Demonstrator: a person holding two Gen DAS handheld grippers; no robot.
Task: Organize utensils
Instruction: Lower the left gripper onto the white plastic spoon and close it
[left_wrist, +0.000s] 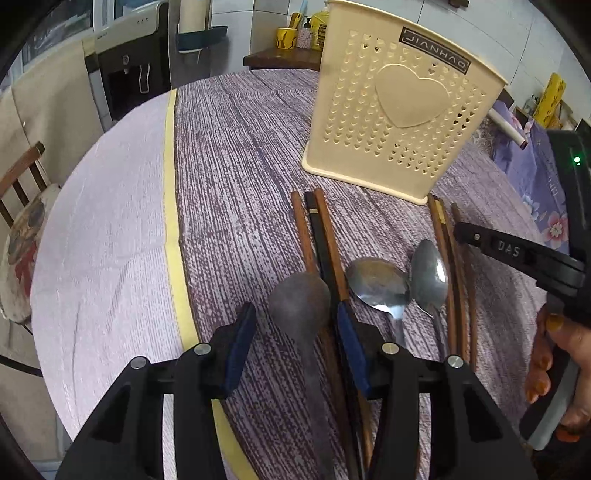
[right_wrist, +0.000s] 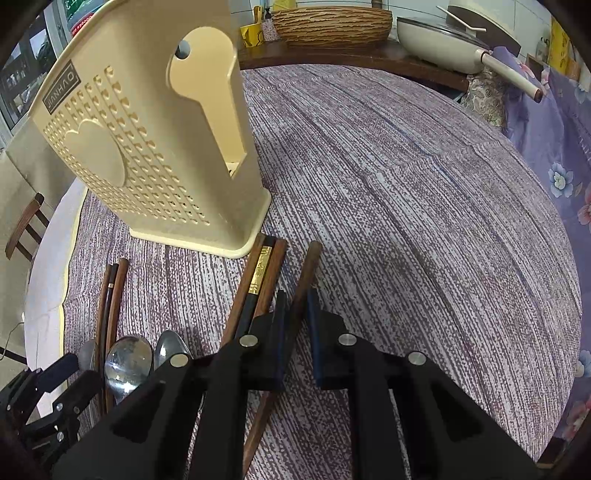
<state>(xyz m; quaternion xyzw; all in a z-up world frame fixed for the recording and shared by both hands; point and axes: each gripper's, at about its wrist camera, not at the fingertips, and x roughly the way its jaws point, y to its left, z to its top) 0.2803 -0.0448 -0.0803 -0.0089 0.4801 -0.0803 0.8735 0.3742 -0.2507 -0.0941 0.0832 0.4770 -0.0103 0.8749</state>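
A: How is the chopstick presented?
B: Brown wood, flat on the cloth, pinched by the right gripper; its lower end is hidden.
A: The left gripper?
B: Spread astride a dull spoon, untouched.

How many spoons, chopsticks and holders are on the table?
spoons: 3
chopsticks: 7 that show
holder: 1
Total: 11
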